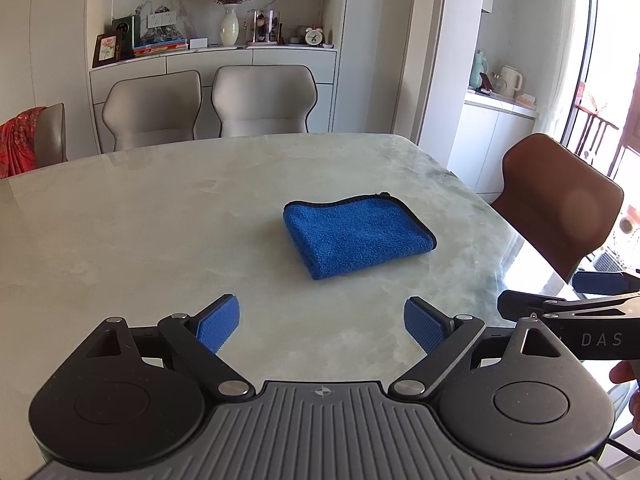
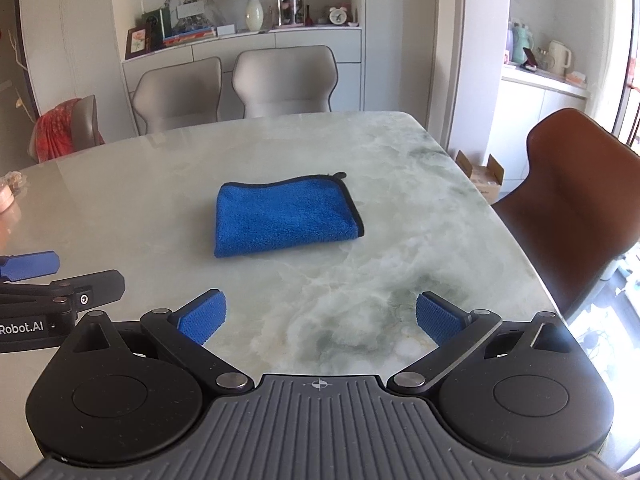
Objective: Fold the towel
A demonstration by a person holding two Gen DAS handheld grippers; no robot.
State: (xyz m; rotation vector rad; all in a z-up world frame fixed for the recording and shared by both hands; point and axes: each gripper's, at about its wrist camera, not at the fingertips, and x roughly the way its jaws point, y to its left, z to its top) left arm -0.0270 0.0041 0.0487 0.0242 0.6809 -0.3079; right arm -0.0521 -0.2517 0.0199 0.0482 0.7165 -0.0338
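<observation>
— Towel (image 2: 286, 216): blue terry microfibre with black piping, folded into a thick rectangle, lying on the marble table (image 2: 400, 240) at 12 o'clock from both grippers, well apart from them. Its inner layers are hidden.

— Any writing?

— "Robot.AI" on the left gripper's body at 9 o'clock in the right wrist view; "DAS", cut off, on the right gripper's body at 3 o'clock in the left view.

— And the fingers?

— Left gripper (image 1: 322, 326) spread wide, holding nothing; right gripper (image 2: 320, 316) likewise. Ribbed blue pads (image 2: 202, 318), matte black linkages. A hand (image 1: 624, 374) is only partly visible at the edge.
</observation>
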